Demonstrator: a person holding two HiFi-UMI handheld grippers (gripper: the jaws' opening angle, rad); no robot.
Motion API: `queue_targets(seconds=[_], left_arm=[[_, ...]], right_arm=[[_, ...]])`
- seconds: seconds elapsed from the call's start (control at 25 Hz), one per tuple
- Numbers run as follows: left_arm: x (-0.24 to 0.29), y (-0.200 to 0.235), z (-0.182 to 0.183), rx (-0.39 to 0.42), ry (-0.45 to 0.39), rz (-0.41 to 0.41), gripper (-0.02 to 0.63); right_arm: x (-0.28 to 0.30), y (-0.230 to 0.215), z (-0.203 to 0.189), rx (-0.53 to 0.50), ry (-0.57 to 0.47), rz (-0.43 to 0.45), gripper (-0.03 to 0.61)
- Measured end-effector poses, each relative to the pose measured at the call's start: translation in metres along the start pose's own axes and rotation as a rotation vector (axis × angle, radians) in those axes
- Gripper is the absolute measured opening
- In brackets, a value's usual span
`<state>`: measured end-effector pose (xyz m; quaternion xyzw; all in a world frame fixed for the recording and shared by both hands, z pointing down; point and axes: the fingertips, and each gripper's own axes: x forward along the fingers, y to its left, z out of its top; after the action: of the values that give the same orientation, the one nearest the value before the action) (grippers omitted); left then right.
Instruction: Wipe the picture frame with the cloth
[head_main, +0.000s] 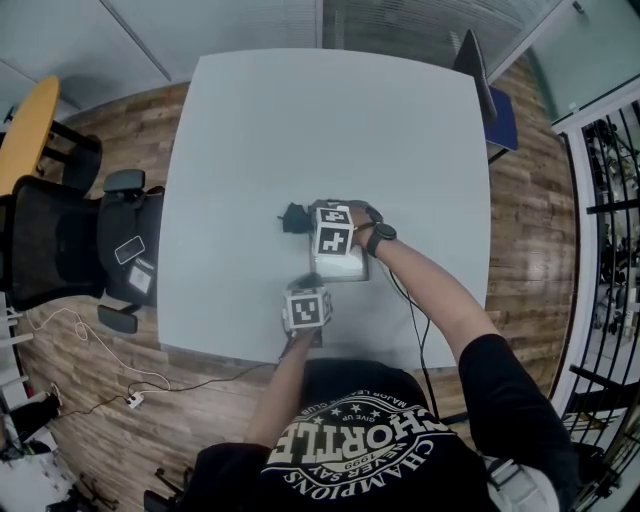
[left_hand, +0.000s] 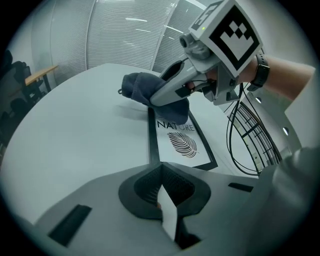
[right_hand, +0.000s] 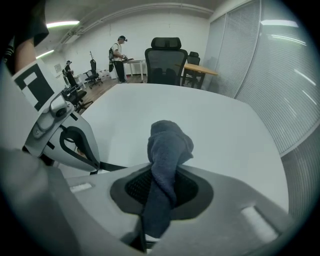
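Observation:
The picture frame (left_hand: 182, 142) lies flat on the white table (left_hand: 75, 135); it has a black border, the word NATURE and a leaf print. A dark grey cloth (left_hand: 142, 86) sits bunched at the frame's far end, and my right gripper (left_hand: 156, 99) is shut on it. In the right gripper view the cloth (right_hand: 167, 150) stands up out of the closed jaws of the right gripper (right_hand: 162, 176). My left gripper (left_hand: 162, 187) is at the frame's near edge, jaws together with only a thin white sliver showing between them. In the head view the right gripper (head_main: 303, 220) is just beyond the left gripper (head_main: 305, 292).
A black cable (left_hand: 240, 142) loops off the table's right side beside the frame. Black office chairs (head_main: 60, 240) stand left of the table and another chair (head_main: 480, 70) at its far right corner. A metal railing (head_main: 610, 210) runs along the right. People (right_hand: 119, 57) stand far off.

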<state>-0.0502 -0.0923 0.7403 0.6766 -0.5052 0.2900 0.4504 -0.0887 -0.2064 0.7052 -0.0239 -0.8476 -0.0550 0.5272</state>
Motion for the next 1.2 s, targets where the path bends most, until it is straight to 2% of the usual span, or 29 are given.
queue_targets(seconds=[0.24,0.44,0.76,0.96,1.2], left_arm=[[-0.001,-0.002,0.000,0.002,0.001,-0.001,0.006],[-0.003,0.005,-0.001,0.019,0.011,0.025,0.006],[-0.001,-0.001,0.002,0.002,-0.006,0.000,0.006],[-0.001,0.000,0.001,0.008,-0.001,0.006,0.006],[-0.003,0.005,0.000,0.023,0.006,0.026,0.006]], right_arm=[[0.015,0.007,-0.023,0.019,0.057,0.011,0.074],[0.006,0.005,-0.049,0.063,0.088,0.003,0.074],[-0.019,0.003,-0.100,0.073,0.153,-0.023,0.074],[-0.035,-0.001,-0.124,0.119,0.142,-0.051,0.075],[-0.037,-0.003,-0.132,0.140,0.146,-0.059,0.075]])
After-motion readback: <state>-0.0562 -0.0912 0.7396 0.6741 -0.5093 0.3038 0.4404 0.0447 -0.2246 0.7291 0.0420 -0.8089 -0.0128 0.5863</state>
